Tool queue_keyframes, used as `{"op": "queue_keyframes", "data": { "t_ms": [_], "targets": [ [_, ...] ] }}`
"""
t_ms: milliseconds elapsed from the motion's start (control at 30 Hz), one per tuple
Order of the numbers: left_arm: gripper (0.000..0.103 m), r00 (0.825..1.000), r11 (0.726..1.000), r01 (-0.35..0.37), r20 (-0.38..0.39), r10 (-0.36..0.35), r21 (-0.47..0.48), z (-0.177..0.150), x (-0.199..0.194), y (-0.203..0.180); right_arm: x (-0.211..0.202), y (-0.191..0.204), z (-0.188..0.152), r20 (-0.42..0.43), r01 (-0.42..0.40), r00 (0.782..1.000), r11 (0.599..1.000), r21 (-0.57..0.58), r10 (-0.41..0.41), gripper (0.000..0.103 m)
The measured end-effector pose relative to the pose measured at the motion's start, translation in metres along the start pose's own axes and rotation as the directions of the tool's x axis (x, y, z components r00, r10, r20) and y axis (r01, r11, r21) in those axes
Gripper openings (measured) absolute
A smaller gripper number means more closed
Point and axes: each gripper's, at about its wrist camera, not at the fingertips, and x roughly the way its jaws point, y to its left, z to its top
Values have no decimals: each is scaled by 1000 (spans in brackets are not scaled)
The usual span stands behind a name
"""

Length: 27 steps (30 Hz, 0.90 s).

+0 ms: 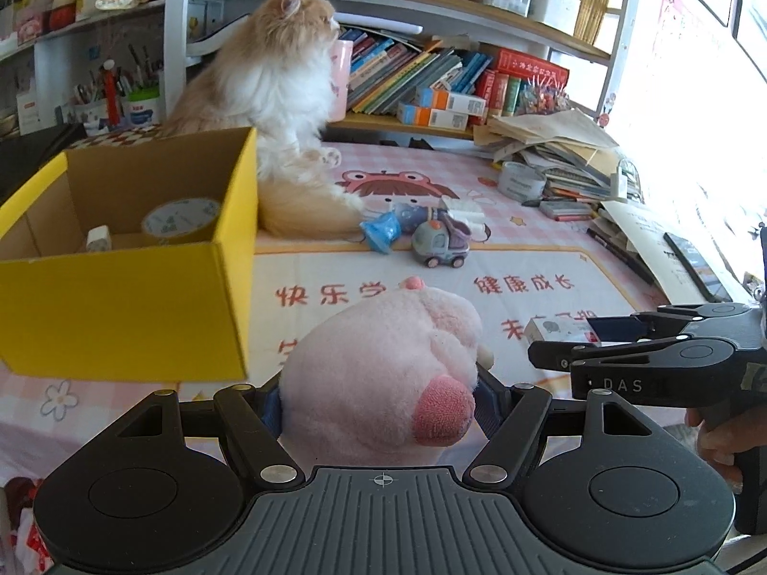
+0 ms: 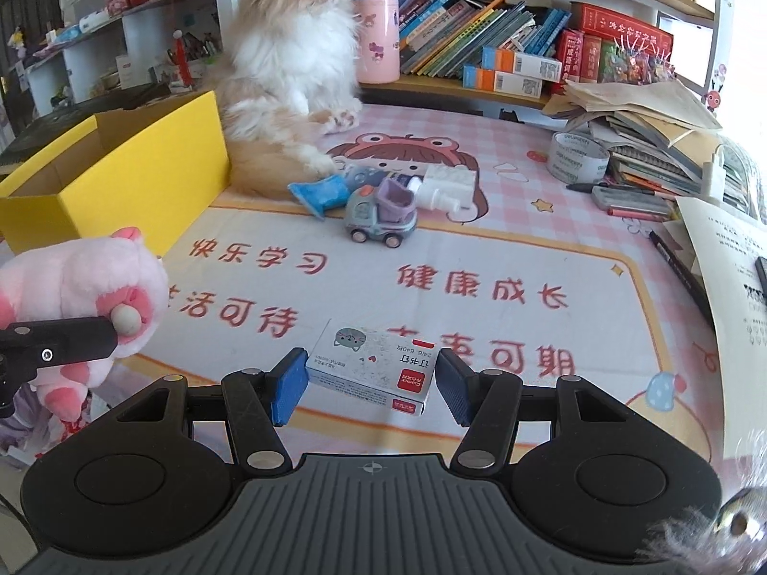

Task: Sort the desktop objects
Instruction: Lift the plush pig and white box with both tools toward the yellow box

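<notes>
My left gripper [image 1: 378, 407] is shut on a pink plush toy [image 1: 383, 364], held above the desk mat just right of the yellow cardboard box [image 1: 120, 306]. A roll of tape [image 1: 182, 220] and a small white item [image 1: 98, 238] lie inside the box. In the right wrist view my right gripper [image 2: 371, 383] has its blue pads against both sides of a small white staple box [image 2: 369, 369]. The plush [image 2: 81, 282] shows at the left there, with a left finger [image 2: 62, 345] across it. The right gripper [image 1: 575, 340] also appears at the right of the left wrist view.
A fluffy orange-and-white cat [image 2: 292, 72] sits on the desk beside the yellow box [image 2: 144, 172]. A toy car [image 2: 378, 220], a blue toy [image 2: 319, 191] and a white bottle [image 2: 443, 187] lie mid-mat. Tape roll [image 2: 577, 155], papers [image 2: 642, 115] and pens [image 2: 637, 201] crowd the right.
</notes>
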Motion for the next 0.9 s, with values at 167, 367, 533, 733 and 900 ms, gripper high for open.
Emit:
{"op": "queue_keyframes", "data": {
  "t_ms": [167, 367, 533, 733, 900],
  "targets": [
    [73, 1000, 1000, -3, -2, 3, -16, -11, -14, 17, -7, 24, -8, -12, -3, 1000, 1000, -27, 3, 55],
    [73, 1000, 1000, 3, -3, -3, -28, -26, -29, 35, -20, 49, -19, -18, 8, 1000, 998, -58, -9, 55],
    [73, 1000, 999, 14, -6, -15, -43, -36, -42, 47, -32, 69, -32, -32, 15, 999, 997, -72, -18, 55],
    [73, 999, 999, 40, -30, -40, -14, -56, -59, 56, -45, 92, -51, -51, 25, 998, 998, -50, -28, 55],
    [73, 998, 999, 44, -53, -44, -2, -74, -74, 69, -51, 117, -67, -74, 14, 997, 999, -40, -17, 55]
  ]
}}
